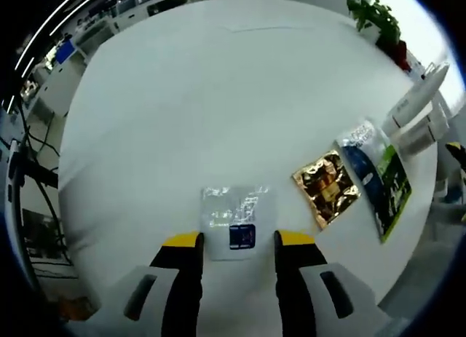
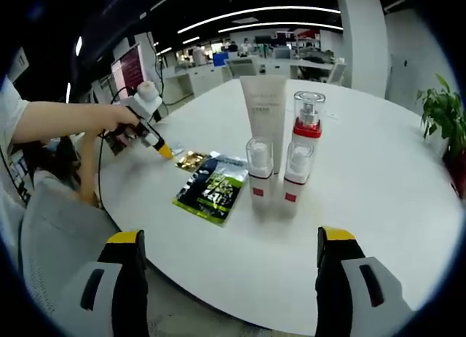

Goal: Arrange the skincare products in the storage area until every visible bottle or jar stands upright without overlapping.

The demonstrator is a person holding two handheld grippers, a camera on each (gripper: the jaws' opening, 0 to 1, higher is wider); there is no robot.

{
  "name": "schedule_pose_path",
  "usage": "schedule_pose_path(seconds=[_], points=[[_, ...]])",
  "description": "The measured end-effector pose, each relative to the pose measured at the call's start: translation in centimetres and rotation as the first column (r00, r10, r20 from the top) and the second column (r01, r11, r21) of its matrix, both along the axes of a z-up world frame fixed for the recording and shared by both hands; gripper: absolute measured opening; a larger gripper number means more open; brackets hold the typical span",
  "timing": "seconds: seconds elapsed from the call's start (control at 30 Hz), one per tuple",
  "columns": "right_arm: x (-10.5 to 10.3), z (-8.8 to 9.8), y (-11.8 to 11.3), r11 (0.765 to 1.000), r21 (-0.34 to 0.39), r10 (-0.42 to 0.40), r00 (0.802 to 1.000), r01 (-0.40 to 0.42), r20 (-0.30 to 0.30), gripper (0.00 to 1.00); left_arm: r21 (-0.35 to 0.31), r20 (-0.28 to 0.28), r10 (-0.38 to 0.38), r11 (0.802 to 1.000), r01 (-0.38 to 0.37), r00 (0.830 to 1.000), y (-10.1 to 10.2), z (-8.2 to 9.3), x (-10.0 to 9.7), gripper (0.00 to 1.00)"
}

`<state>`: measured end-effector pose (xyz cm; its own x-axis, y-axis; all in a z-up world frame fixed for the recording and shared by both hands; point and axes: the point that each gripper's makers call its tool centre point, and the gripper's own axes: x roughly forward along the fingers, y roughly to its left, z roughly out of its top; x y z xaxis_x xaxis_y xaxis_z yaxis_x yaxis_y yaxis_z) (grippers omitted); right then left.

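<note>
The left gripper's fingers are wide around a flat clear packet on the desk, and a rough grab could crumple it, far from the upright bottles.

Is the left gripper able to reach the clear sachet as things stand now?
Probably yes. The left gripper is open, and the clear sachet lies flat on the table between its jaws, with nothing in the way.

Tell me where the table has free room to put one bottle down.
Free: the table right of the bottles, and its far half beyond the clear sachet. Crowded: the sachets left of the bottles.
</note>
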<state>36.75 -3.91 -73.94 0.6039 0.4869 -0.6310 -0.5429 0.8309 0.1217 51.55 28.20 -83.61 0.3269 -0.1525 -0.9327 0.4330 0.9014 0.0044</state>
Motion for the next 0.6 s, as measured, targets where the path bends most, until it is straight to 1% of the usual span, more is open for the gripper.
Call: schedule_pose_path(seconds=[0.2,0.43,0.53,0.6], points=[[-0.1,0.1,0.2,1.000,-0.004,0.011,1.000,-0.011,0.005,0.97,0.007,0.022,-0.046,0.999,0.046,0.999,-0.1,0.9,-0.4,0.36],[-0.2,0.2,0.5,1.000,-0.002,0.020,1.000,-0.020,0.007,0.97,0.020,0.045,-0.114,0.993,0.114,0.992,-0.4,1.8,-1.3,0.36],[-0.3,0.2,0.8,0.999,-0.012,0.043,0.999,-0.043,0.012,0.96,0.019,0.054,-0.140,0.990,0.139,0.989,-0.9,2.4,-2.0,0.36],[-0.7,0.3,1.4,0.997,-0.026,0.079,0.997,-0.079,0.015,0.94,0.022,0.065,-0.166,0.986,0.165,0.984,-0.8,2.4,-1.8,0.36]])
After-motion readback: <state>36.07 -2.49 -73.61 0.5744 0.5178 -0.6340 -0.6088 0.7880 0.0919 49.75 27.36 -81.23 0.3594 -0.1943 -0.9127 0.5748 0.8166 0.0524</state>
